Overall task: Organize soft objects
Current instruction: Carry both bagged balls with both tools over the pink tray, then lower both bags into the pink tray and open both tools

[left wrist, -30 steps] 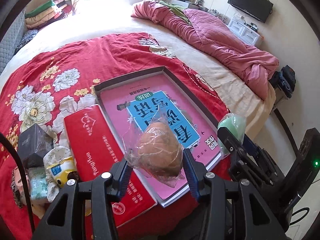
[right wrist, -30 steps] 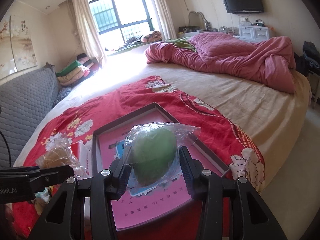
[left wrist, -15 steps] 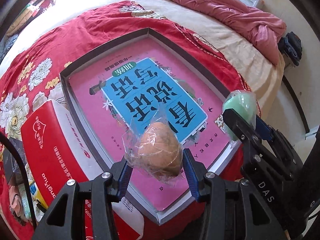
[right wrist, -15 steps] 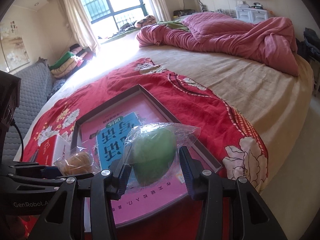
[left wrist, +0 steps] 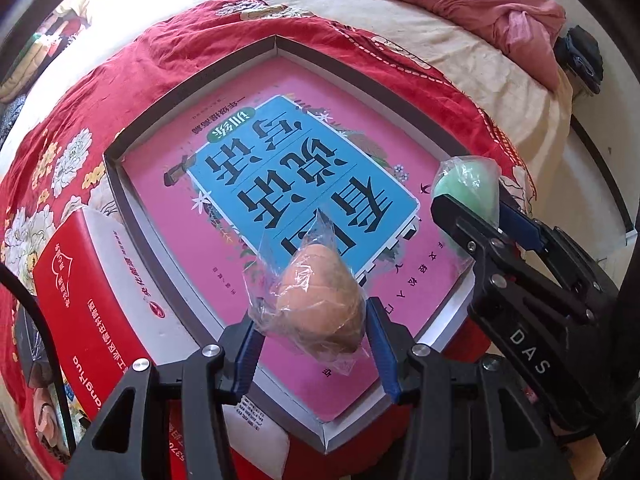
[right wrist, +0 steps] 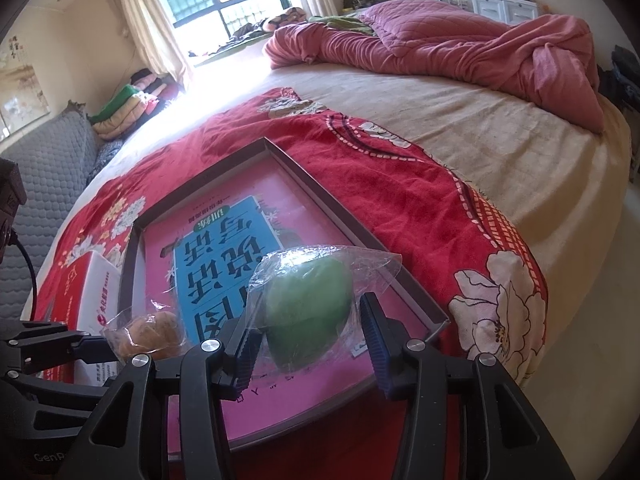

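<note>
Both claws are coming lower and further forward over the shallow box [left wrist: 276, 46] on the bed than a second ago, so its pink lining now fills the left view. Left claw [left wrist: 312, 334] is pinching the brown wrapped bun [left wrist: 320, 308] above the box's near end, apparently to set it inside. Right claw [right wrist: 306, 344] is clamping the green wrapped bun [right wrist: 308, 316] just beside it, over the box's near right corner. Each grip is falling across the soft body, probably because the loose film would slip.
</note>
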A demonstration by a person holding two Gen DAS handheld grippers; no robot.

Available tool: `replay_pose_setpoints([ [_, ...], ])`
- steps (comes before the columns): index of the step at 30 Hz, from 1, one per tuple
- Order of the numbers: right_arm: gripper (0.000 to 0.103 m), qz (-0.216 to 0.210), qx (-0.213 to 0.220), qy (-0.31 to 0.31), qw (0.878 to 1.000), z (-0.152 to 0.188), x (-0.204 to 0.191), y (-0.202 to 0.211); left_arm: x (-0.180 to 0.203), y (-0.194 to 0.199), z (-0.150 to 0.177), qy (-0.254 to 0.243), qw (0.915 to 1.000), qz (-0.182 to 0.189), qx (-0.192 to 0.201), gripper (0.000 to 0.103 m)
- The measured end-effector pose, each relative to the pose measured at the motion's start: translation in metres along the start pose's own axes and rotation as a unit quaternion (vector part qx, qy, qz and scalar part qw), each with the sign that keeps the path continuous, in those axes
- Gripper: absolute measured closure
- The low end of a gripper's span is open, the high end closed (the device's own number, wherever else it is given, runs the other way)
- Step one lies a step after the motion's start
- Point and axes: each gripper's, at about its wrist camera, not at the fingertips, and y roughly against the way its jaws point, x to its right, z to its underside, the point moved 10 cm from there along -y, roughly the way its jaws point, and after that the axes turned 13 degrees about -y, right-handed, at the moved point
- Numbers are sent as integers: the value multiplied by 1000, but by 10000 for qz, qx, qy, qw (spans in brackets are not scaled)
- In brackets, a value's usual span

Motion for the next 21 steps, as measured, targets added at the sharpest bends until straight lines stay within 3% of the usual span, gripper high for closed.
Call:
replay_pose_setpoints([
  [7, 53, 6, 5, -143, 9999, -1, 6, 1, 10, -3, 3, -156, 9998, 43, -105, 53],
  [21, 40, -74, 208, -293, 9993, -8, 8, 10, 20, -10, 4, -356, 9990, 153, -202, 47],
])
